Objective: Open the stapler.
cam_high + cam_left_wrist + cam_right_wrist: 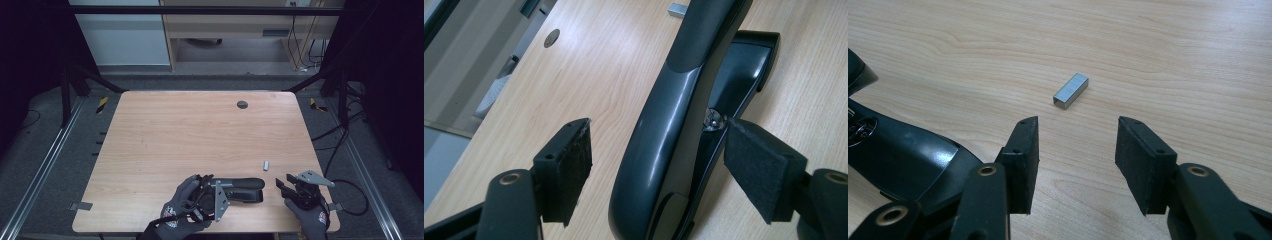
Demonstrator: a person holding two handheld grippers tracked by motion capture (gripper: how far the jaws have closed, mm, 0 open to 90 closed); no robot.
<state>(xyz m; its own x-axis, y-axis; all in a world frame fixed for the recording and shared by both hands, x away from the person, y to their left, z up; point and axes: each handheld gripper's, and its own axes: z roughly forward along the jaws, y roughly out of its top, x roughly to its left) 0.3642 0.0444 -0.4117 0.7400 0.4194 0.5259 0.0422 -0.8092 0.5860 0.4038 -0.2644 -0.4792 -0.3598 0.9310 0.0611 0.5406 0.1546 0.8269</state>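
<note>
The stapler [240,189] lies on its side near the near edge of the worktop [165,135], toward the right corner. The left tongs [656,150] straddle its body, jaws apart: one pad looks to be touching it by the hinge pin, the other stands clear. A strip of staples [1071,90] lies just beyond the stapler, nearer the right edge. The right tongs [1077,157] hang just short of the strip, jaws apart and empty.

This looks like the start of loading the stapler: steadying it and reaching for the strip. Next, the left tongs should close firmly on the body, and the right ones move forward, drop around the strip's long sides and pinch gently.
</note>
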